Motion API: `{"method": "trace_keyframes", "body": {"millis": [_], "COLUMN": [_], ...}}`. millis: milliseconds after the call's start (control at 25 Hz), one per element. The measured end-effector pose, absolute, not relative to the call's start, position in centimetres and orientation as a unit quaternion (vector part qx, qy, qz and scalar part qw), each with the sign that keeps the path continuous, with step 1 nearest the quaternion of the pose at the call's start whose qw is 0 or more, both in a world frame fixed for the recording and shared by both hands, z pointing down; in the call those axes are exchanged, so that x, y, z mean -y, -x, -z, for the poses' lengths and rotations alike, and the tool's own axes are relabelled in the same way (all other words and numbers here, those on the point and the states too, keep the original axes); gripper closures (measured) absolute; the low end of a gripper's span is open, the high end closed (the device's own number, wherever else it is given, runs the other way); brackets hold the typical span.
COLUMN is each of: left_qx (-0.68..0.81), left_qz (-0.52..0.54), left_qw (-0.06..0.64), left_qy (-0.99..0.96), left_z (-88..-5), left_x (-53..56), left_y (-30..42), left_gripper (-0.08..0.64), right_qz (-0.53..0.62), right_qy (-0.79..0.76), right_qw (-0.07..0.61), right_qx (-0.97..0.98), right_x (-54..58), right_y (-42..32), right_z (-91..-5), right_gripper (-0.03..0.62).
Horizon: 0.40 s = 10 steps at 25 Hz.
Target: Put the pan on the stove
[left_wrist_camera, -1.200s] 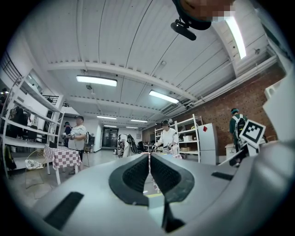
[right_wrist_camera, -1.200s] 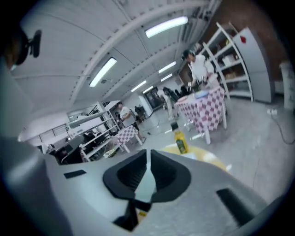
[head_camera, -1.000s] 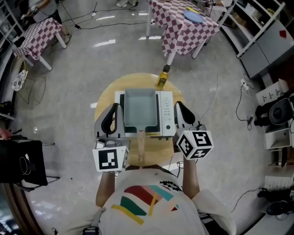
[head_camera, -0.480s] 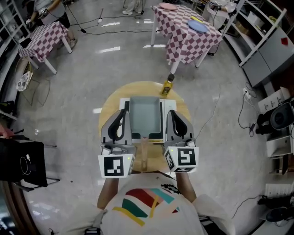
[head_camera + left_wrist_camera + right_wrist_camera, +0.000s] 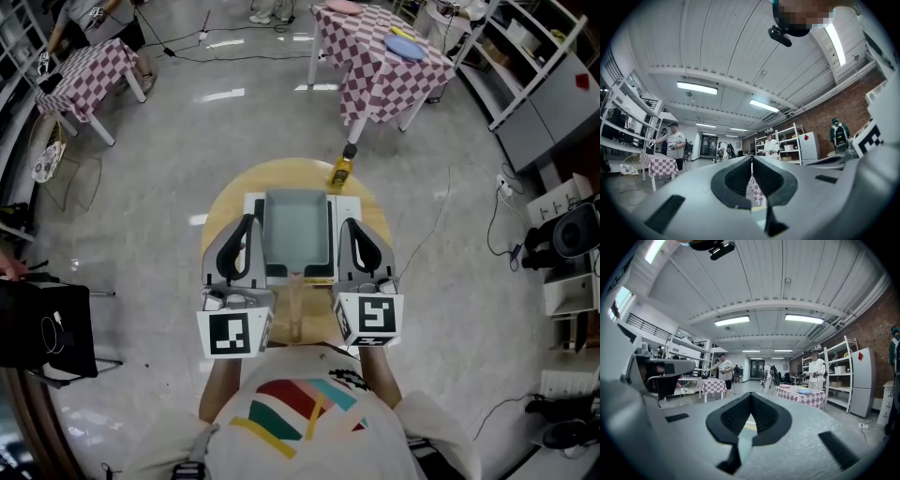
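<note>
A grey rectangular pan [image 5: 297, 230] lies on the white table-top stove [image 5: 252, 204], its pale wooden handle [image 5: 294, 306] pointing back at me. The stove stands on a round wooden table [image 5: 221, 208]. My left gripper [image 5: 246, 223] hovers just left of the pan, shut with nothing between its pads. My right gripper [image 5: 349, 227] hovers just right of the pan, also shut and empty. Both point away from me, level with each other. In the left gripper view the left gripper [image 5: 751, 159] faces out into the room, as does the right gripper [image 5: 751, 394] in the right gripper view.
A yellow bottle [image 5: 341, 172] stands at the table's far edge behind the stove. Checkered tables [image 5: 384, 56] stand beyond, and another [image 5: 82, 70] at far left. Shelving [image 5: 525, 66] and equipment line the right side. A black chair [image 5: 47, 333] is at my left. Other people stand across the room [image 5: 723, 370].
My right gripper has swung inward, from beside the stove's right edge to close against the pan's right side. The left gripper has shifted slightly forward. The pan stays on the stove.
</note>
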<state>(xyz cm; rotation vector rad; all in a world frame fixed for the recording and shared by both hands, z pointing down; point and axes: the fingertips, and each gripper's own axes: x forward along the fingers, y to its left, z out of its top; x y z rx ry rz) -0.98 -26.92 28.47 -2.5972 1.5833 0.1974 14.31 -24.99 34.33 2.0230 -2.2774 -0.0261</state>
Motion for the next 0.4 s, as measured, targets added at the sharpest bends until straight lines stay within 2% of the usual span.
{"method": "trace_keyframes", "body": {"millis": [400], "left_qx": [-0.519], "left_qz": [-0.071], "left_qw": [0.049], "left_qy": [0.850], "left_z": [-28.76], "left_x": [27.11], "left_y": [0.97], "left_gripper": [0.551], "right_qz": [0.004], "right_qy": [-0.659], "right_qw": [0.041], "right_qx": [0.751], "right_x": [25.03], "right_y": [-13.66], "right_z": [-34.26], "right_gripper": [0.594]}}
